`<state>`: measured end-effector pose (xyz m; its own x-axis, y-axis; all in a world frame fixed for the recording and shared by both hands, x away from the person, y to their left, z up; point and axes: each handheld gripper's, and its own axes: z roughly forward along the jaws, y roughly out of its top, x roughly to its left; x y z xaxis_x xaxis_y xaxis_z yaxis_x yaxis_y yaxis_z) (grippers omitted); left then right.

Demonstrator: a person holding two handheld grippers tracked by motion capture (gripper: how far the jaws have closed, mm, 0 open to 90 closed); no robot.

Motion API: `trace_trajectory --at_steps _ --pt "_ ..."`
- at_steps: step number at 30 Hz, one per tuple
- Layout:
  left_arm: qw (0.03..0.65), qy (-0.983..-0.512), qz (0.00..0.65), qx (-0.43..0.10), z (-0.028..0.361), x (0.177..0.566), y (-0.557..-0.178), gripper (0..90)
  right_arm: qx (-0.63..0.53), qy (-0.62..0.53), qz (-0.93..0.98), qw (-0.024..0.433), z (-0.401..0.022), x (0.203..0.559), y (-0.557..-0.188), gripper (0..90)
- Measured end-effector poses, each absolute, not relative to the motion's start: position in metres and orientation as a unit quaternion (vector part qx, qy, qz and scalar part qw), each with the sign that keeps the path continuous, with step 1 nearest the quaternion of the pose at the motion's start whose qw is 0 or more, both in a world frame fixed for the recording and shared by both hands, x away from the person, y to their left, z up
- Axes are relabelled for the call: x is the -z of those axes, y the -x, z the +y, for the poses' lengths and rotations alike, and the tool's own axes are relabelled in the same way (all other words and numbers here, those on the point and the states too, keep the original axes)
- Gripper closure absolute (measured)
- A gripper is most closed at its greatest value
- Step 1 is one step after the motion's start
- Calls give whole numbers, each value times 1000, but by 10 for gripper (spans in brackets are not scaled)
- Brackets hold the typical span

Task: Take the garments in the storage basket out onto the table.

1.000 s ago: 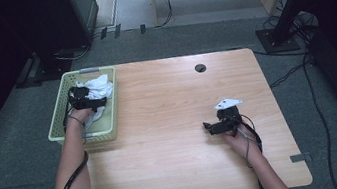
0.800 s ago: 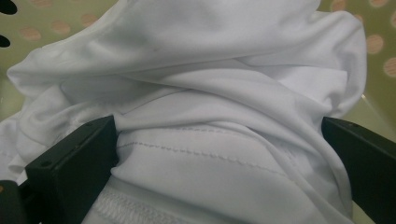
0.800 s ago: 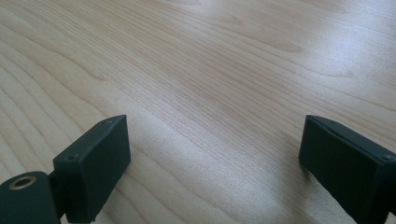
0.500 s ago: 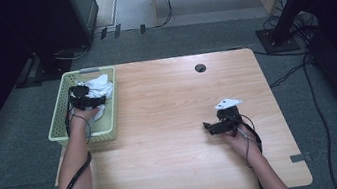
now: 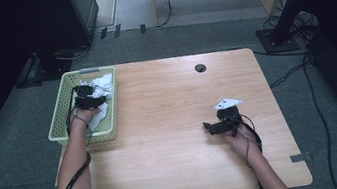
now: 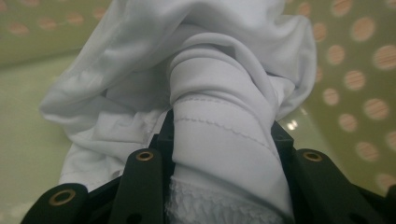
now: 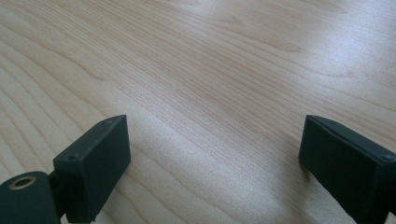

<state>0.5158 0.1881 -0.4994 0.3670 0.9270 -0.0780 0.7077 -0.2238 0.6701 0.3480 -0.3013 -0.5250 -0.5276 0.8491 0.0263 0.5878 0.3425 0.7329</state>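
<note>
The left tongs (image 6: pixel 219 154) have just been closing, and their jaws now pinch a thick fold of the white cloth (image 6: pixel 219 93), its stitched hem running between them. The cloth lies bunched in the pale green perforated basket (image 5: pixel 63 97) at the left edge of the tabletop (image 5: pixel 173 139). The right tongs (image 7: pixel 215 154) stand spread wide with nothing between them, low over bare wood, well apart from the basket on the tabletop's right side.

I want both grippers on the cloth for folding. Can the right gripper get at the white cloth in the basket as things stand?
Probably yes: the right gripper stands open over bare table, nothing between it and the white cloth in the green basket.
</note>
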Motion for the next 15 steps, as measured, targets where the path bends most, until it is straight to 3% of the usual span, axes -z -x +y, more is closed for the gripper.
trace_trajectory --at_steps 5,15 --pt "333 -748 557 -139 191 495 -515 652 -356 -450 798 184 -301 525 -348 86" --pt "382 -727 553 -143 195 473 -508 655 -355 -449 799 184 -301 525 -348 86"
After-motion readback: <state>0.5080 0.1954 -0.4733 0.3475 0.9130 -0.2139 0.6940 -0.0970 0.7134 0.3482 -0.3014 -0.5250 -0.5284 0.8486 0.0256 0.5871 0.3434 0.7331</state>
